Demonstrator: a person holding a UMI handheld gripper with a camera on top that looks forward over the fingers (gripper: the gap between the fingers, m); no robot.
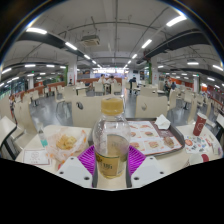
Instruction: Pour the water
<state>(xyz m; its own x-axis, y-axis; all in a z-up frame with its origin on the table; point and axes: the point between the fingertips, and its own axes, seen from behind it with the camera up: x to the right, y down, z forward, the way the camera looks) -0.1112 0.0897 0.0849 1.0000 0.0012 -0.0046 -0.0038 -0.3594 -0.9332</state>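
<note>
Two fingers (pixel 113 160) of our gripper pinch a clear bottle (pixel 112 148) upright above the table (pixel 40 128), with a cup (pixel 112 105) just beyond it. We judge a hasty tilt could spill past the cup's rim. We cannot see the bottle's base, and the trays (pixel 158 138) alongside are hard to read.

- A bottle (pixel 112 150) stands upright between the two fingers of the tongs (pixel 112 162), with a pad (pixel 89 158) at either side of it.
- Just behind the bottle, on the table (pixel 175 160), stands a cup (pixel 112 106).
- A tray (pixel 65 141) lies to the left of the bottle, and another tray (pixel 155 137) to its right.
- A can (pixel 199 125) stands far right on the table, beyond the right tray.
- Further tables and chairs fill the hall behind.
</note>
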